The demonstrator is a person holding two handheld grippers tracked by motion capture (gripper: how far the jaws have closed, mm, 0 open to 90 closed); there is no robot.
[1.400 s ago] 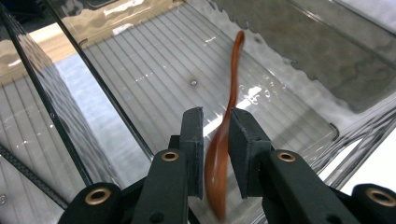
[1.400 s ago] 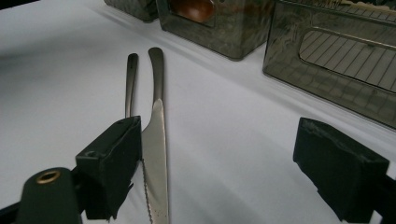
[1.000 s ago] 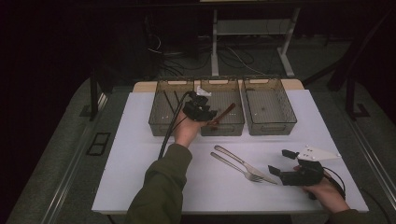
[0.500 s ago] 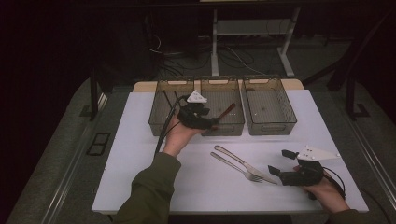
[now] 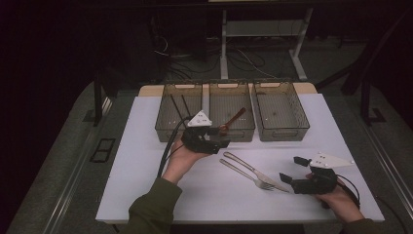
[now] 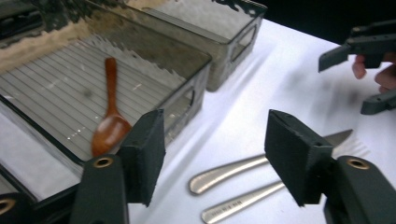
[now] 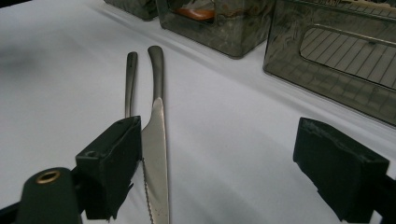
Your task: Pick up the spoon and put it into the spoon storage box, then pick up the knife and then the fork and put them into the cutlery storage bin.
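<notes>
Knife (image 5: 258, 171) and fork (image 5: 246, 174) lie side by side on the white table (image 5: 146, 195), near the middle, handles pointing far-left, blade and tines toward the near right. In the right gripper view the knife (image 7: 156, 140) runs up the frame with its serrated edge showing, the fork handle (image 7: 130, 81) just beside it on the left.

Beyond them, three clear bins sit in a row along the far edge. The middle bin (image 5: 232, 111) holds a wooden spoon (image 5: 231, 122), lying on the ribbed floor; in the left gripper view the spoon (image 6: 108, 116) rests bowl toward the camera. The left bin (image 5: 178, 109) has two thin dark sticks leaning inside; what they are is too small to tell. The right bin (image 5: 280, 109) stands just beside the middle one.

The left gripper (image 5: 214, 141) is held above the table just in front of the middle bin, its jaws spread wide with nothing between them; in its own view the two handles lie on the table below the gap. The right gripper (image 5: 291, 170) sits low at the near right, jaws also wide apart, its left jaw touching or just beside the knife blade; which one I cannot tell. A green sleeve (image 5: 151, 209) comes in at the bottom left.
</notes>
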